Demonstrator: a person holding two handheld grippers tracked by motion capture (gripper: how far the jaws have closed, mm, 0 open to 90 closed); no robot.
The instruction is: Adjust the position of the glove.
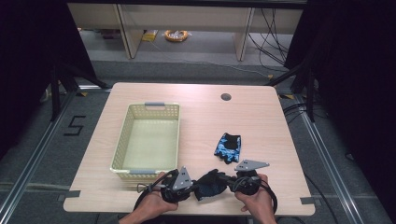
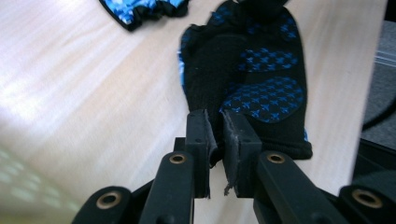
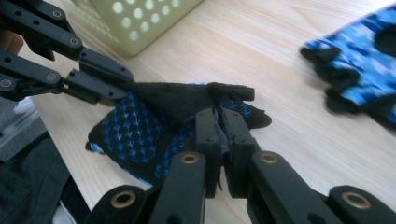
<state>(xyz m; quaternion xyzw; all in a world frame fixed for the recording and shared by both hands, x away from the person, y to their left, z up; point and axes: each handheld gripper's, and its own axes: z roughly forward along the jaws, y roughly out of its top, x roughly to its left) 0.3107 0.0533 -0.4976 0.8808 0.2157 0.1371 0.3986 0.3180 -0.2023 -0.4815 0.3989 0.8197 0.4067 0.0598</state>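
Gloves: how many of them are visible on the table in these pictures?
2. One glove is near the table's front edge, held between the left gripper and right gripper. The other glove lies free, right of the basket.

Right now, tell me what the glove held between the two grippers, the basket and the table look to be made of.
Held glove: soft black knit fabric, matte, with blue rubbery-looking grip dots on its palm; it creases where the jaws pinch it.
Basket: pale yellow plastic, probably; moulded walls with regular holes, grey handles.
Table: light wood-look top, likely laminate, smooth with faint grain and a slight sheen.

Black grippers (image 1: 212, 184) w/ brass rivets, grey triangular plates.
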